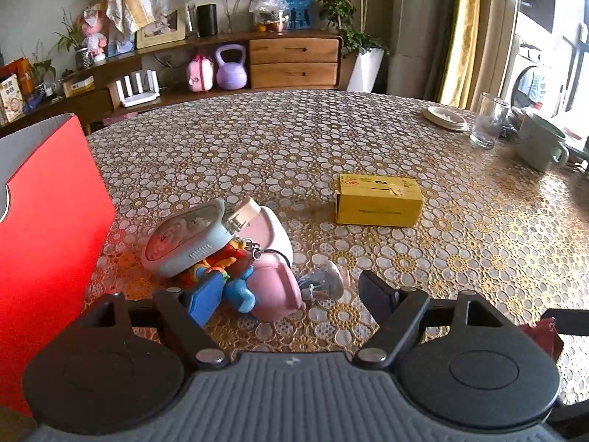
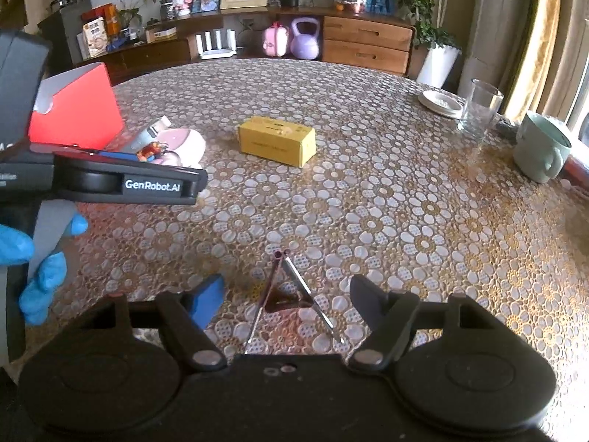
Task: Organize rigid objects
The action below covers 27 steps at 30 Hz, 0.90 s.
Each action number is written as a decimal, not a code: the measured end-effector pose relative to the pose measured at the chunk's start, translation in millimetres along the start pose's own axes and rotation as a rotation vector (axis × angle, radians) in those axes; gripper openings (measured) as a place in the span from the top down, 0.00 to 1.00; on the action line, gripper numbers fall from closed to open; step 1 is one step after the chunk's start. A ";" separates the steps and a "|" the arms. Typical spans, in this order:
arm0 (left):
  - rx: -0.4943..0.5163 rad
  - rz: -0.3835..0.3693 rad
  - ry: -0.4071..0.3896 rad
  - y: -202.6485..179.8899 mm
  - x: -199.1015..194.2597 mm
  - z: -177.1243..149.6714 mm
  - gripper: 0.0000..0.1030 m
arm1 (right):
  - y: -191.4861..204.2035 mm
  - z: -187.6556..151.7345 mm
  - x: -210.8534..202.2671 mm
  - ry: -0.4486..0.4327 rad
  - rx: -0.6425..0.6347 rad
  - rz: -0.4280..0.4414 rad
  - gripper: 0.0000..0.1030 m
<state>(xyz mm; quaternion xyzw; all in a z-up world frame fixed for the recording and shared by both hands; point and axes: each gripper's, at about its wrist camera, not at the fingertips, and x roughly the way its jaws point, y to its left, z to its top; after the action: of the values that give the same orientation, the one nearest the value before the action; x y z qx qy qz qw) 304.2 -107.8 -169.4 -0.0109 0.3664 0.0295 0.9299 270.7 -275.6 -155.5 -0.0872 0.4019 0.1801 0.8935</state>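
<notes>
In the left wrist view a pile of small things lies on the table: a pale blue and pink gadget (image 1: 184, 239), a pink case (image 1: 274, 234), a pink cup-like toy (image 1: 274, 293), a colourful keychain figure (image 1: 221, 265) and a small clear suction piece (image 1: 324, 281). My left gripper (image 1: 287, 294) is open with the pile's near edge between its fingers. A yellow box (image 1: 379, 200) lies further right; it also shows in the right wrist view (image 2: 278, 140). My right gripper (image 2: 287, 294) is open over a dark red triangular clip with metal arms (image 2: 291, 294).
A red open box (image 1: 48, 228) stands at the left, also seen in the right wrist view (image 2: 77, 114). A glass (image 2: 478, 108), a white saucer (image 2: 440, 101) and a green mug (image 2: 543, 151) sit at the far right. A sideboard stands beyond the table.
</notes>
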 end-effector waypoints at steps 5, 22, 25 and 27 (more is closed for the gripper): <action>-0.006 0.024 -0.010 -3.3 0.5 -0.9 0.22 | -0.2 -1.7 7.3 0.017 0.018 -0.013 0.43; -0.029 0.013 -0.005 2.2 -15.6 -7.5 0.26 | -2.2 -4.4 -6.6 -0.021 0.058 -0.041 0.74; -0.026 0.012 0.008 3.6 -21.2 -10.2 0.27 | -2.6 -5.3 -14.5 -0.033 0.074 -0.039 0.77; -0.027 0.009 0.021 5.9 -25.9 -11.5 0.28 | -2.9 -5.9 -20.3 -0.044 0.083 -0.038 0.77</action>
<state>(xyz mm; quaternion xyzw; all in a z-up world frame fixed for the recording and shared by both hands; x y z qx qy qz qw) 277.1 -103.6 -160.1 -0.0220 0.3760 0.0386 0.9255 255.4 -285.2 -144.2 -0.0536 0.3878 0.1480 0.9082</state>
